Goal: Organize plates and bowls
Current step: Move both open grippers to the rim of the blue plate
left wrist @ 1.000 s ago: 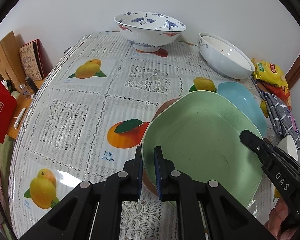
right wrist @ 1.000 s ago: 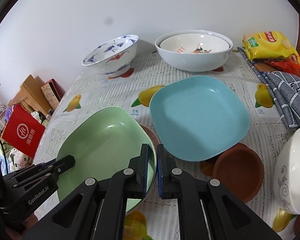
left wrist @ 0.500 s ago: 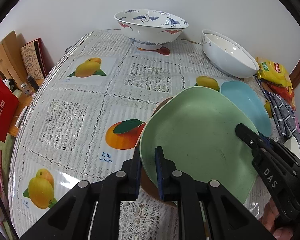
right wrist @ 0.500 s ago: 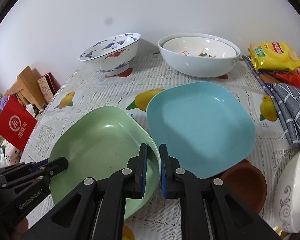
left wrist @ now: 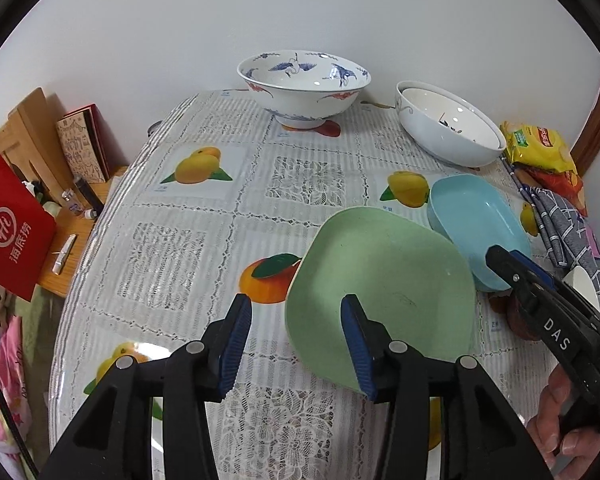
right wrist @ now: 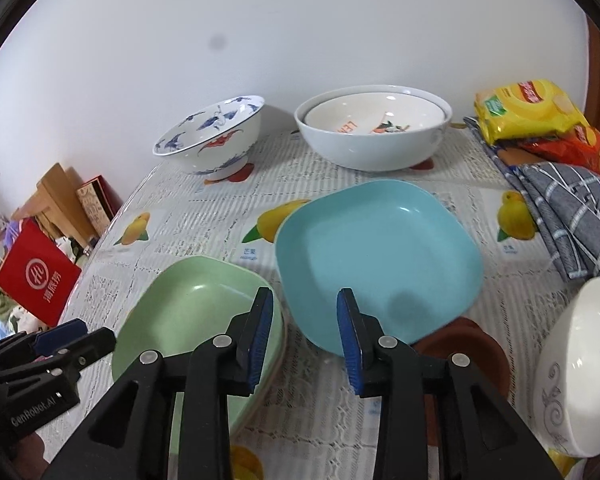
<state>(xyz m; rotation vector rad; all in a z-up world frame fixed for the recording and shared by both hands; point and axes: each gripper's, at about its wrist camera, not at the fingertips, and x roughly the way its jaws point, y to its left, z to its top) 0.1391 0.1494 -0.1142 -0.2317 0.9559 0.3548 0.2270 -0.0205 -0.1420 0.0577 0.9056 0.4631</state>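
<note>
Both claws just opened, released green plate.

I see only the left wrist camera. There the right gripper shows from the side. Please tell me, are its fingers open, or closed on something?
Observer: The right gripper is open. Its fingers have just been opening and they grip nothing.
Operator: What is under the blue plate? I see only a dark brown patch there.
Observer: The near right corner of the blue plate lies over a round brown dish.
Operator: And the white shape at my right edge?
Observer: It is a white bowl with a grey scroll pattern on its side.
</note>
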